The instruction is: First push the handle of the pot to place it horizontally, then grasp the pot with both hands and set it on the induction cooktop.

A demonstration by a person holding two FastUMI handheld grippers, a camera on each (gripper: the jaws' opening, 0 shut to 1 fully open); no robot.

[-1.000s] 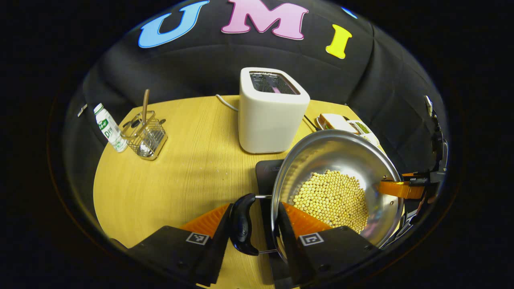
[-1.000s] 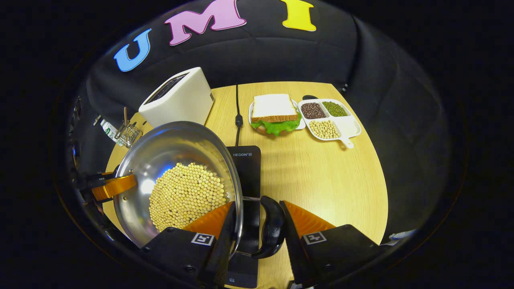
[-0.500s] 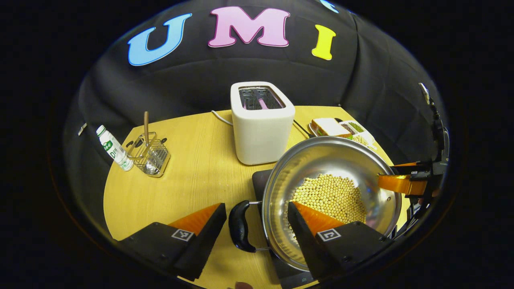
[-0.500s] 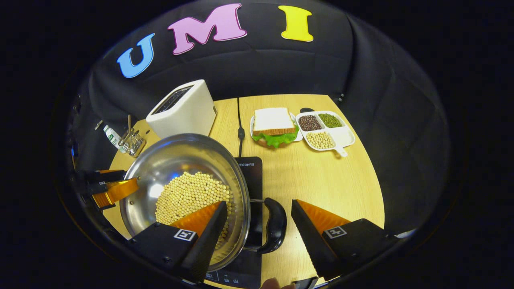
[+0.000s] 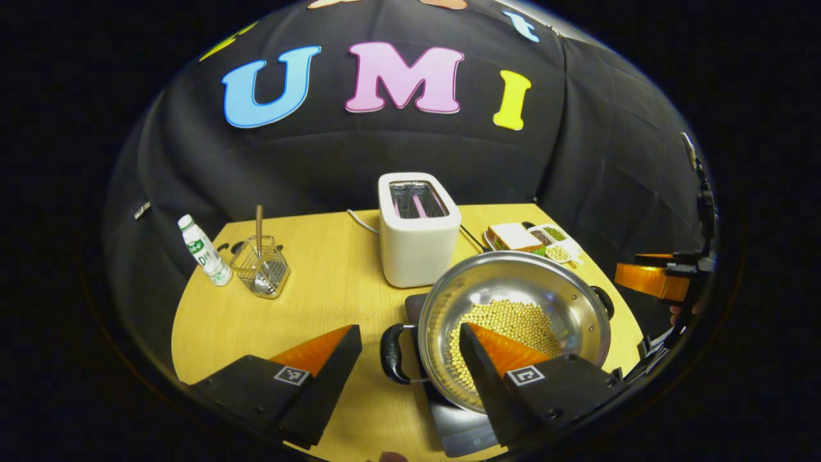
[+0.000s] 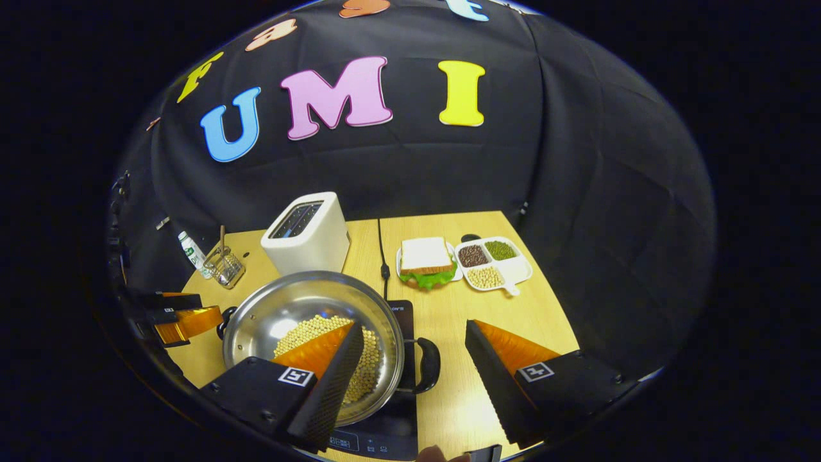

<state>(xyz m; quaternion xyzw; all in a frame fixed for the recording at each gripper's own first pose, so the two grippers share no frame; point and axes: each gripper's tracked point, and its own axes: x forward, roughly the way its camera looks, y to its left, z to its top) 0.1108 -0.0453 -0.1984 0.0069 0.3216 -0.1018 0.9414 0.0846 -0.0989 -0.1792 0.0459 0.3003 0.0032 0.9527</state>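
Observation:
A steel pot [image 5: 513,282] holding pale yellow beans rests on the black induction cooktop [image 5: 465,431]. In the left gripper view my left gripper [image 5: 410,328] is open and raised above the pot's black left handle [image 5: 391,354], touching nothing. The right gripper [image 5: 649,280] hangs at that view's far right, clear of the pot. In the right gripper view the pot [image 6: 301,301] sits on the cooktop [image 6: 385,437]. There my right gripper [image 6: 414,326] is open above the pot's right handle [image 6: 427,366]. The left gripper [image 6: 185,318] shows at the left edge.
A white toaster [image 5: 418,231] stands just behind the pot. A small bottle [image 5: 205,251] and a wire basket [image 5: 260,269] with a utensil stand at the table's far left. A sandwich plate [image 6: 424,260], a divided bean dish [image 6: 494,260] and a black cable [image 6: 383,256] lie behind the cooktop.
Both grippers opened and let go of the pot's handles, then drew back and upward. The pot went from tilted in the air to level on the cooktop.

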